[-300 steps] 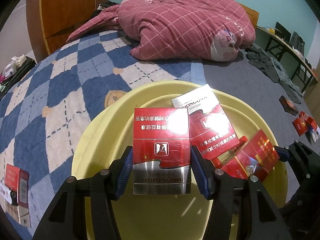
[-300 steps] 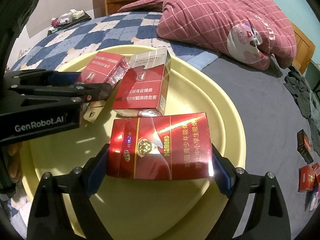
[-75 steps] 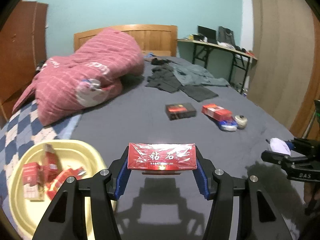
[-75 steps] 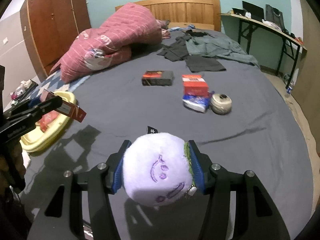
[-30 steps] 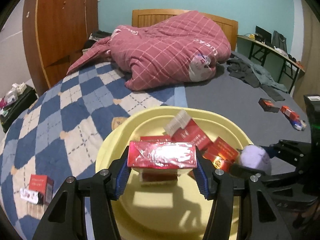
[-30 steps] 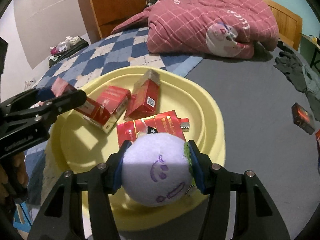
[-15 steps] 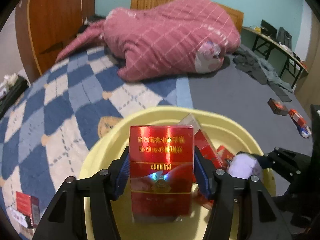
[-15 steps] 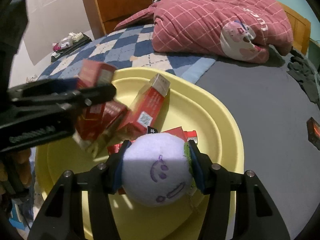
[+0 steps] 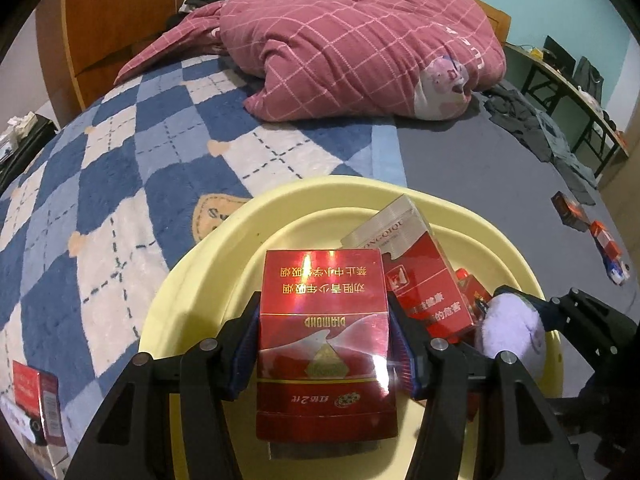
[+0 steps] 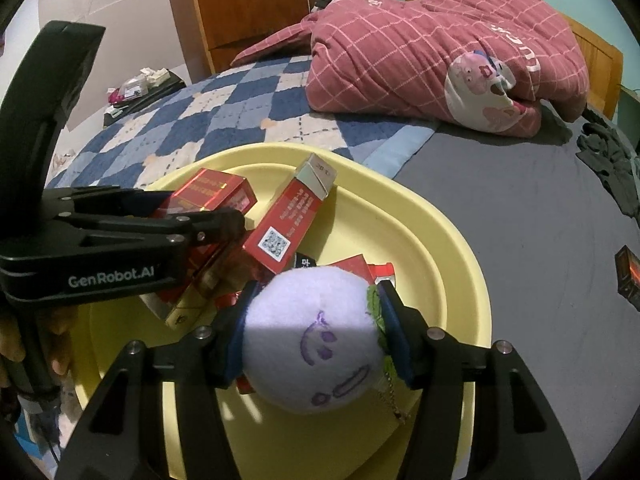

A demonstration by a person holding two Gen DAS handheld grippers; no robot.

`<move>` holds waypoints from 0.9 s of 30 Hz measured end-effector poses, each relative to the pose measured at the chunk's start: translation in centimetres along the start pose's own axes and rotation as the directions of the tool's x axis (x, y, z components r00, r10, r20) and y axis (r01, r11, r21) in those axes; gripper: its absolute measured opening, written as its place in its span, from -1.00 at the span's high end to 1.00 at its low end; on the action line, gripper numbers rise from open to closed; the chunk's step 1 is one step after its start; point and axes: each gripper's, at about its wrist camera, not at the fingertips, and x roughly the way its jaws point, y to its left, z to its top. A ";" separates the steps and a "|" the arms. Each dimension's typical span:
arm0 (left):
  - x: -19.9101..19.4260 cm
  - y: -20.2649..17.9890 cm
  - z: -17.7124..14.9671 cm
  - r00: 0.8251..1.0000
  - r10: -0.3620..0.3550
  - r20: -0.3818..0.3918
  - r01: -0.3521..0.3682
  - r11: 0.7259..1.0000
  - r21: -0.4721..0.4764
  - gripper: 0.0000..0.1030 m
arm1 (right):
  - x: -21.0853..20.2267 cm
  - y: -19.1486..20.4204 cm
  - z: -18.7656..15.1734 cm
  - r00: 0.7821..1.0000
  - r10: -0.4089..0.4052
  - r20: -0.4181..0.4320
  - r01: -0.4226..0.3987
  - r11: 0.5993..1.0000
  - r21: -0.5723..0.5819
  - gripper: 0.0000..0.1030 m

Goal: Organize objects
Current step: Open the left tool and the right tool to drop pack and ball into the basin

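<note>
A shiny red cigarette pack (image 9: pixel 323 296) stands between the pads of my left gripper (image 9: pixel 324 344), which is shut on it just above the yellow basin (image 9: pixel 200 260). Several other red packs lie in the basin, among them a silver-topped one (image 9: pixel 416 272) leaning on edge. My right gripper (image 10: pixel 312 332) holds a pale purple plush ball (image 10: pixel 308 360) with a drawn face over the basin's near side (image 10: pixel 460 260). Its jaws are opening, with the pads still against the ball. In the right wrist view the left gripper's fingers (image 10: pixel 224 220) reach in from the left.
The basin sits on a bed, half on a blue-and-white checked blanket (image 9: pixel 120 160), half on a grey sheet (image 10: pixel 520 200). A pink quilt (image 9: pixel 360 40) is heaped behind. One red pack (image 9: pixel 36 404) lies at the blanket's left edge. More boxes (image 9: pixel 568 208) and dark clothes (image 9: pixel 540 128) lie to the right.
The left gripper has come down over the basin and tipped, so the pack's broad face now shows. The right gripper moved in over the basin with the ball.
</note>
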 end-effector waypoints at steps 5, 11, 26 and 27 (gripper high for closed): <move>-0.3 0.0 -0.2 1.000 -0.002 0.023 0.002 1.000 -0.010 -0.24 | 0.0 0.0 0.0 1.000 0.001 0.001 -0.001 1.000 -0.005 -0.19; -1.7 0.1 -0.7 0.997 0.007 0.074 -0.005 1.000 -0.024 -0.99 | -1.3 0.2 -0.2 0.999 0.000 0.045 0.001 1.000 -0.015 -1.00; -9.6 -3.5 -2.0 0.976 0.029 0.215 -0.038 0.999 0.036 -0.99 | -7.3 -1.1 -0.5 0.993 -0.055 0.106 0.047 0.996 0.081 -1.00; -9.9 -3.9 -2.1 0.976 0.028 0.217 -0.039 0.998 0.045 -0.99 | -7.7 -1.3 -0.5 0.992 -0.060 0.110 0.051 0.995 0.086 -1.00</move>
